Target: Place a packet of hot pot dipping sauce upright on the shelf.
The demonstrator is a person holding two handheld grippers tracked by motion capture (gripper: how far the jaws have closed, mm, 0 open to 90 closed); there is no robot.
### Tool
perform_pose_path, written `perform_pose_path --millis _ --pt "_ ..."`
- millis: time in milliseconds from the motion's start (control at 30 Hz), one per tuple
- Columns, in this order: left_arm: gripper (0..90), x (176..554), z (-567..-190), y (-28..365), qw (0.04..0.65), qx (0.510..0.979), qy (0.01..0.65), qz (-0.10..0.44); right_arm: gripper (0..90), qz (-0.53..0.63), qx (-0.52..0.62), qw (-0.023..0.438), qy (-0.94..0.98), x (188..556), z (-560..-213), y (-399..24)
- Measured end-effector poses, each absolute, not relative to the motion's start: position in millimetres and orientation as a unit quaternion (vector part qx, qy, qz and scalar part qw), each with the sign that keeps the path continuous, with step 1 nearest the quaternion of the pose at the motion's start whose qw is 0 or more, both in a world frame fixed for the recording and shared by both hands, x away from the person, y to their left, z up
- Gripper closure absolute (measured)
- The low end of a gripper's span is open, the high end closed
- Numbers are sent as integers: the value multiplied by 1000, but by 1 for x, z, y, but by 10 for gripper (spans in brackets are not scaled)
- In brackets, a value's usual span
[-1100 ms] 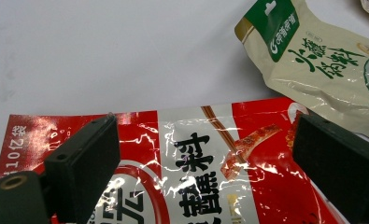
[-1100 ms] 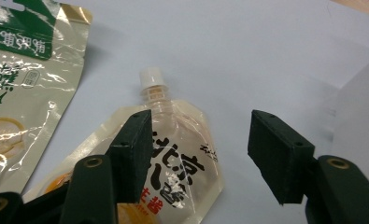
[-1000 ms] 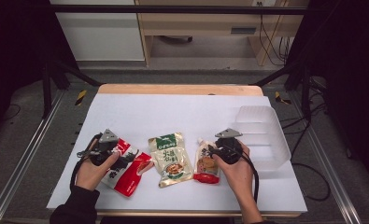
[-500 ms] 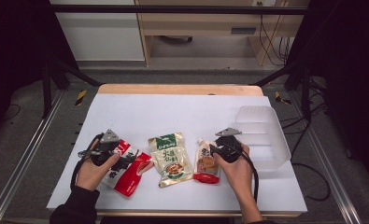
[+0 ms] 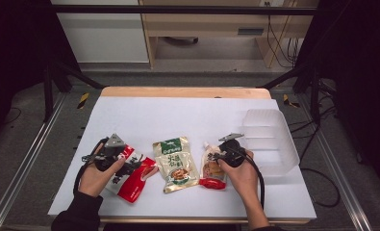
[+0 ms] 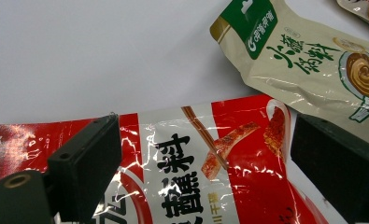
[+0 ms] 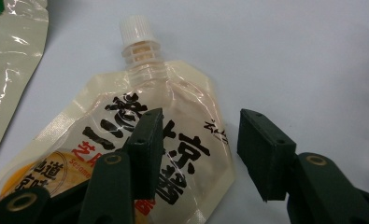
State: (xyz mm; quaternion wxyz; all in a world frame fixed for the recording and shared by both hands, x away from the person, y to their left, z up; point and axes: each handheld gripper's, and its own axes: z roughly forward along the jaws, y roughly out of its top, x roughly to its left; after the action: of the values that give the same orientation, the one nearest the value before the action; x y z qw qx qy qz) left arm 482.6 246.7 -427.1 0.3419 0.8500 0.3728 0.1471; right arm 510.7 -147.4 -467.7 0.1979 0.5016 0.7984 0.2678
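The right gripper [image 7: 196,149] has just been closing, jaws straddling the spouted pouch's [image 7: 149,154] right edge, not yet pinching. The pouch's long axis runs along the jaws, cap [image 7: 136,29] pointing away. The left gripper [image 6: 201,158] gapes over the red pouch [image 6: 210,168].

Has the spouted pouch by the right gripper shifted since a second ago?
No. The spouted pouch lies just left of the clear bin, beside the green-topped pouch, as before.

Three pouches in a row across the lower middle of the bench [image 5: 178,120].
The noodle-sauce pouch [image 5: 130,175] lies lower left, the sesame-sauce pouch [image 5: 175,163] in the middle, the spouted pouch [image 5: 211,166] just right of it; the plastic bin [image 5: 269,139] stands farther right, near the bench's edge.
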Motion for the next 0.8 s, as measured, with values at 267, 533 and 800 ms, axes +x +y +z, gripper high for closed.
perform_pose_path --millis 267,533,800 --pt "94 483 -427 246 342 851 371 145 672 265 497 197 803 508 -468 -147" --pt "97 483 -428 244 338 854 369 141 868 262 474 203 816 505 -467 -145" --pt "99 483 -424 240 330 861 361 140 900 298 435 232 817 486 -433 -144"
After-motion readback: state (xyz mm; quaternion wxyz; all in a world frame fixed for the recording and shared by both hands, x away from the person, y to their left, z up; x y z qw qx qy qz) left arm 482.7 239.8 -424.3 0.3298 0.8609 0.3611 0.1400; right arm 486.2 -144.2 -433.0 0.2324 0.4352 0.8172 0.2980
